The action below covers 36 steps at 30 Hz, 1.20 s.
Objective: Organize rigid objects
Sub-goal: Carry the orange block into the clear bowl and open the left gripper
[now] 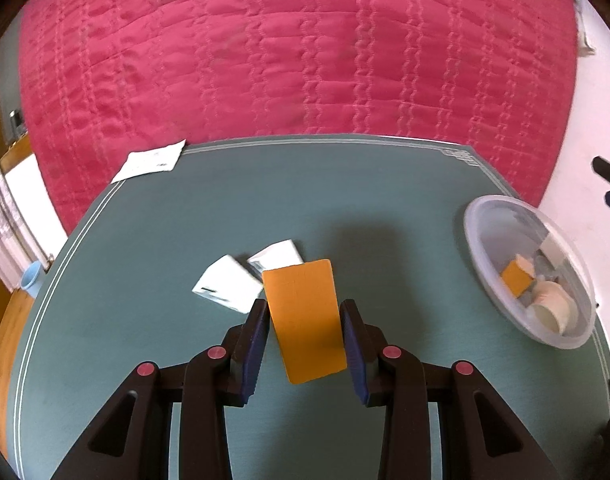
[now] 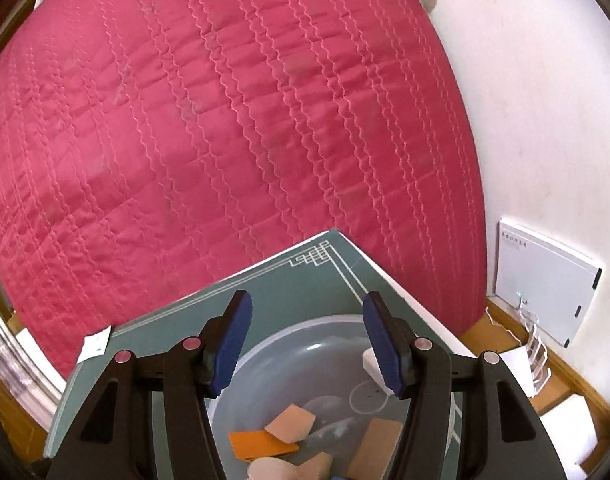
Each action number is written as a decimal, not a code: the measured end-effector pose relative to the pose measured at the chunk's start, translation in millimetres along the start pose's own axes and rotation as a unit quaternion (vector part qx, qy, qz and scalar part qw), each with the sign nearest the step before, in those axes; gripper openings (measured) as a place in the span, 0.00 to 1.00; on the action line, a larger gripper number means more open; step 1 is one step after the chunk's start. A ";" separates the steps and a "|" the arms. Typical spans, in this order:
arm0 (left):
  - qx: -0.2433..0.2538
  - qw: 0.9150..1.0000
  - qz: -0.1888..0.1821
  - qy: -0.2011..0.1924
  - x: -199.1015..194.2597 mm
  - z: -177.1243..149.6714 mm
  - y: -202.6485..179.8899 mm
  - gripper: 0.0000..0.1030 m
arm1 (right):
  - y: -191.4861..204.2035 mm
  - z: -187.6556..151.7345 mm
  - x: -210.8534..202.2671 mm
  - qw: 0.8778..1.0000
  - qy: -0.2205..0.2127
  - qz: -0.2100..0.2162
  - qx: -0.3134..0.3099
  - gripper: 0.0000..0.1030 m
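My left gripper [image 1: 304,304] is shut on a flat orange block [image 1: 305,320], held tilted above the green table [image 1: 145,360]. Just beyond it two white blocks [image 1: 227,283] [image 1: 277,256] lie on the table. A clear plastic bowl [image 1: 485,216] sits at the table's right corner, with an orange piece [image 1: 516,278] and beige pieces inside. My right gripper [image 2: 307,298] hovers open over that bowl [image 2: 305,324] with nothing between its fingers. Below it lie an orange piece [image 2: 261,446], beige pieces [image 2: 291,428] and a white block [image 2: 371,362].
A pink quilted bed [image 1: 285,60] borders the table's far edge. A white paper [image 1: 151,164] lies at the table's far left corner. A blue cup [image 1: 31,278] stands on the floor at left. A white flat box [image 2: 545,284] leans on the wall at right.
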<state>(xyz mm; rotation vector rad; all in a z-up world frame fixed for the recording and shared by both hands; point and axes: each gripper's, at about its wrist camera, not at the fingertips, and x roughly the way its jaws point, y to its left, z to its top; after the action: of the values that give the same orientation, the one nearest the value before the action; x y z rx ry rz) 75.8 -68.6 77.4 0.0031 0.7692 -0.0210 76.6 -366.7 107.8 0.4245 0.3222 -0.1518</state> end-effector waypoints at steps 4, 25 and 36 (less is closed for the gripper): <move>0.010 1.000 -0.018 0.000 2.1 6.9 -17.6 0.37 | -15.3 -11.3 9.3 1.000 0.027 -0.009 0.011 0.57; 0.079 0.986 -0.149 -0.006 5.9 25.4 -117.6 0.38 | -30.0 -11.5 2.4 0.999 0.019 -0.007 0.030 0.57; 0.084 0.981 -0.175 -0.014 20.8 25.5 -135.1 0.67 | -28.0 -13.4 -0.3 1.000 0.016 -0.006 0.023 0.58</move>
<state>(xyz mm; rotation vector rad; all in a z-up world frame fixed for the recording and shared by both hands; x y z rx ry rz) 105.7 -204.3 81.9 0.0286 0.7301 -0.4194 66.7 -386.2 85.7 0.4716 0.3524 -0.1639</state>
